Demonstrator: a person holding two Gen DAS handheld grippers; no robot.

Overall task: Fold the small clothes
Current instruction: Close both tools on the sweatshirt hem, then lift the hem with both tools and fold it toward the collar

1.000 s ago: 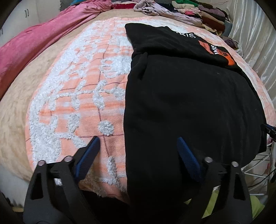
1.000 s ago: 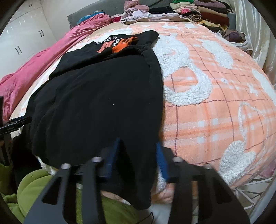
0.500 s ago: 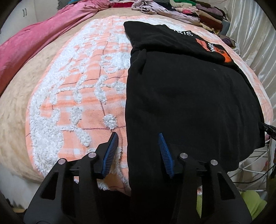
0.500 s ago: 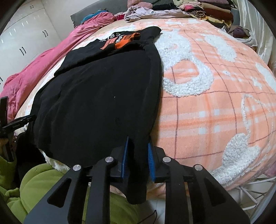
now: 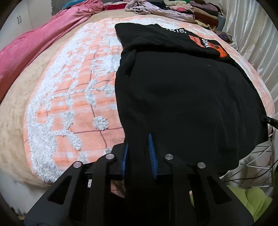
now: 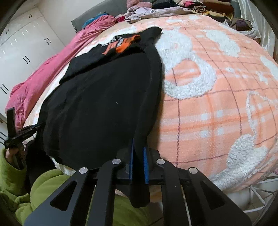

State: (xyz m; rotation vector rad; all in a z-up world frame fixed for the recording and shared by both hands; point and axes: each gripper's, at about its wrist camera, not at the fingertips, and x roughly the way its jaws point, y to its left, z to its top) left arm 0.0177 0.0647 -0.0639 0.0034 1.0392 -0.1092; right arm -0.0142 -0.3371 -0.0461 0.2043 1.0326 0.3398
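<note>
A black shirt (image 5: 182, 97) with an orange and white print lies on the orange and white blanket (image 5: 73, 107), its sides folded in and its near hem hanging over the bed edge. My left gripper (image 5: 138, 139) is shut on the hem's left corner. My right gripper (image 6: 138, 144) is shut on the hem's right corner of the same shirt (image 6: 104, 104). The left gripper also shows at the left edge of the right wrist view (image 6: 15, 133).
A pink quilt (image 5: 34, 43) lies along the bed's left side. A pile of clothes (image 5: 182, 10) sits at the far end. A white wire basket (image 5: 253, 166) stands by the near bed edge. White cupboards (image 6: 20, 48) stand at the left. A green sleeve (image 6: 34, 187) is below.
Both grippers have closed onto the shirt's near hem; the left was wide open a second ago, the right partly open. The hem is now pinched at both corners.
</note>
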